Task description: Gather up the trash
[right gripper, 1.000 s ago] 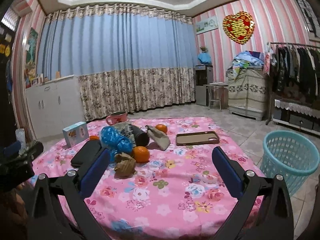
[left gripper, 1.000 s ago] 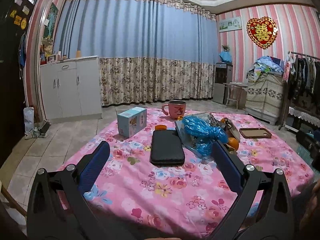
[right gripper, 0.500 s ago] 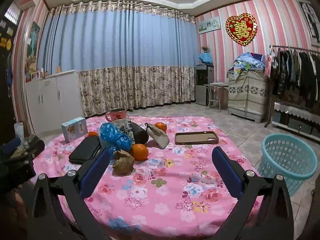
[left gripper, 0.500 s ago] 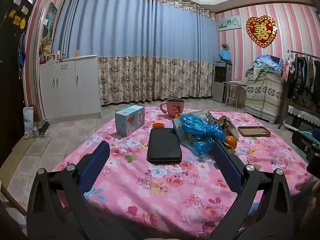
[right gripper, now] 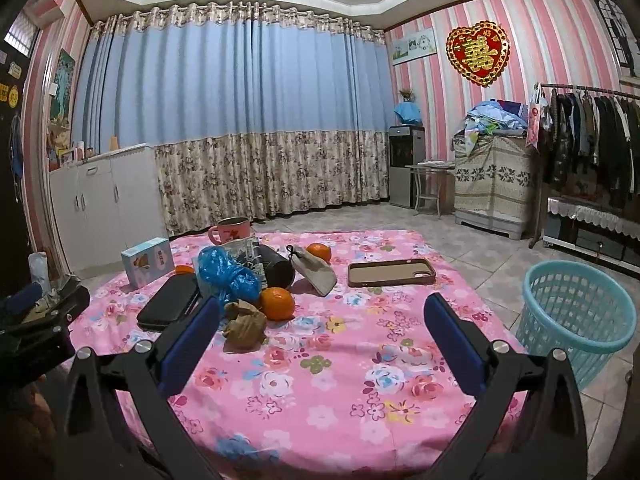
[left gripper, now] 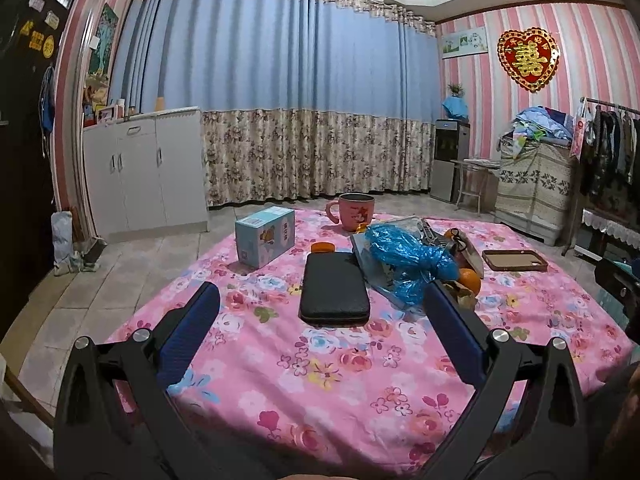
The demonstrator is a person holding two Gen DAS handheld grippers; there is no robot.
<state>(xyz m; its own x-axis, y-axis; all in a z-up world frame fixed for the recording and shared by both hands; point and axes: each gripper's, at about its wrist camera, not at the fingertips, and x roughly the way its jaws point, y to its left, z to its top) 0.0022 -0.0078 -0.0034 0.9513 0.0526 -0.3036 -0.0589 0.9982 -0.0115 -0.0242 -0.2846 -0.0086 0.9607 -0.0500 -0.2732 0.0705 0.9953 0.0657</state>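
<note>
Both wrist views — same table (left gripper: 320,364), low

Left gripper (left gripper: 320,308) fingers spread — black case (left gripper: 334,287) between them.

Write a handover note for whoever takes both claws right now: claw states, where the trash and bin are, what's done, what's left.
Left claw: open, empty, hovering at the table's near edge.
Right claw: open, empty, also short of the clutter.
Trash: crumpled brown paper beside an orange; blue plastic bag mid-table.
Bin: light blue basket on the floor, right of the table; its contents cannot be seen.
Done: nothing picked up as far as visible.
Left: grab paper and bag, drop them in the basket.
</note>
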